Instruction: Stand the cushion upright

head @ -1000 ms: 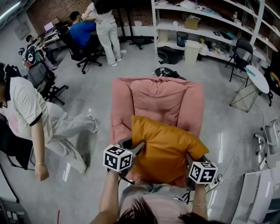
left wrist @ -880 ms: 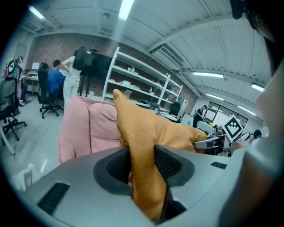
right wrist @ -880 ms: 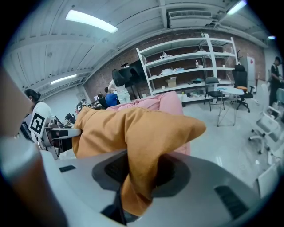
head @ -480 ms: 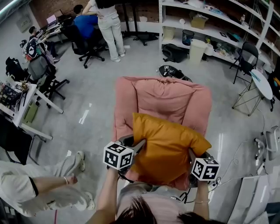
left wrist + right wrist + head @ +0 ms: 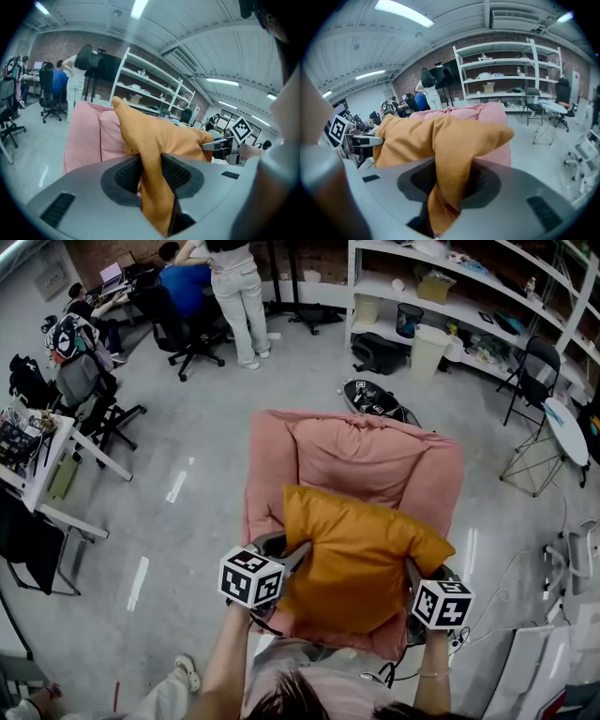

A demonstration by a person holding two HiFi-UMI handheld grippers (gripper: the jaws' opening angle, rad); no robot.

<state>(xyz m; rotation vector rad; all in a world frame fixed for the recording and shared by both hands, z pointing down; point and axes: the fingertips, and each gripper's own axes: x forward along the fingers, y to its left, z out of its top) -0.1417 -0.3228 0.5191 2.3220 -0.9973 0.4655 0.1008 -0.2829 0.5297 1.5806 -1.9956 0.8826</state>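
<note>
While the left claw (image 5: 289, 561), its jaws just now closing tighter, and the right claw (image 5: 411, 574) each pinch a near corner of the orange cushion (image 5: 361, 554) at 8 and 4 o'clock, it stretches toward 12 o'clock over the pink armchair (image 5: 375, 451) seat.

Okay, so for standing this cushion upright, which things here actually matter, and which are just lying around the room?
Part of the job:
- orange cushion
- pink armchair
- left gripper, jaws just closing tighter on one cushion corner
- right gripper, clamped on the other corner

Just lying about:
- black bag behind the armchair
- white bin
- folding chair
- round table
</note>
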